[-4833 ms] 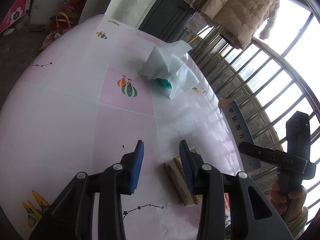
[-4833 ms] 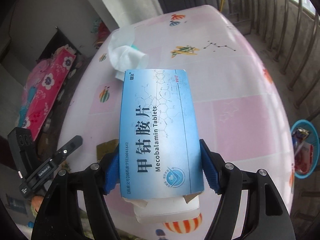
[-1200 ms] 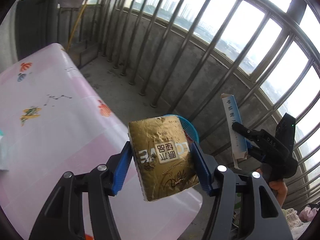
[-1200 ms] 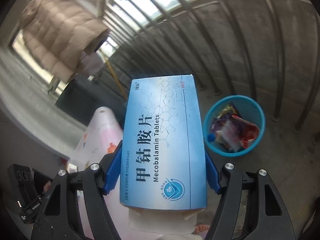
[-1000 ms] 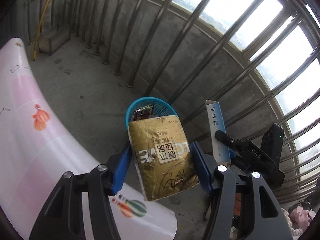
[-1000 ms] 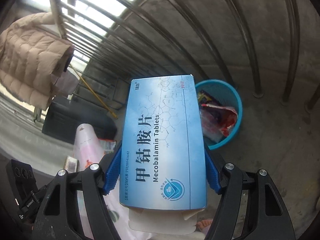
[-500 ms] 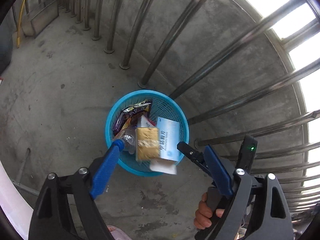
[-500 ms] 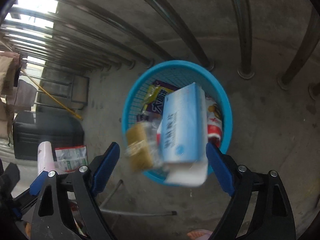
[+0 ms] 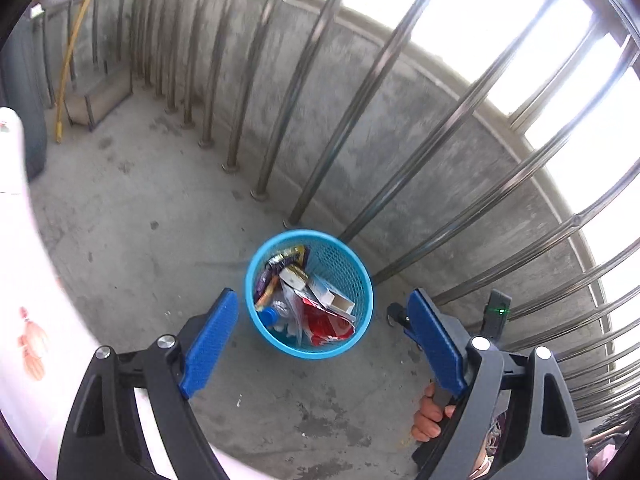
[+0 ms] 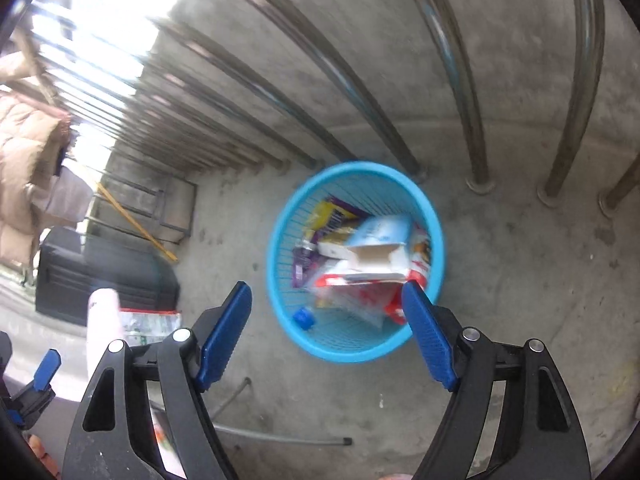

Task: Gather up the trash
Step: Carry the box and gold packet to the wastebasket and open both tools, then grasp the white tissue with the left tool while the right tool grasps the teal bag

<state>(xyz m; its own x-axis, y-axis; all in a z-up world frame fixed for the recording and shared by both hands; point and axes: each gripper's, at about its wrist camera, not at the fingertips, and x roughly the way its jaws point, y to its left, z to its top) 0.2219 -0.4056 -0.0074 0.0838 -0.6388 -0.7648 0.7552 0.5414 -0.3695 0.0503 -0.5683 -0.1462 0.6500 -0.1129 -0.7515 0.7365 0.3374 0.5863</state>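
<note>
A blue mesh trash basket (image 9: 347,264) stands on the concrete floor by the railing, full of wrappers and boxes. It also shows in the right wrist view (image 10: 416,188). The blue tablet box (image 10: 382,232) lies in it on top of the trash, with its open white end up (image 9: 332,294). My left gripper (image 9: 320,334) is open and empty above the basket. My right gripper (image 10: 326,326) is open and empty above the basket's near rim. The gold packet is hard to tell among the trash.
Steel railing bars (image 9: 304,92) rise from a concrete kerb behind the basket. The pink table edge (image 9: 24,280) is at the left. A dark cabinet (image 10: 104,276) and a yellow rod (image 10: 136,224) stand further along the balcony. A thin metal rod (image 10: 280,436) lies on the floor.
Both grippers held boxes a second ago, then opened over the basket. The gold packet and the blue tablet box fell in and have settled. Both grippers have pulled back a little.
</note>
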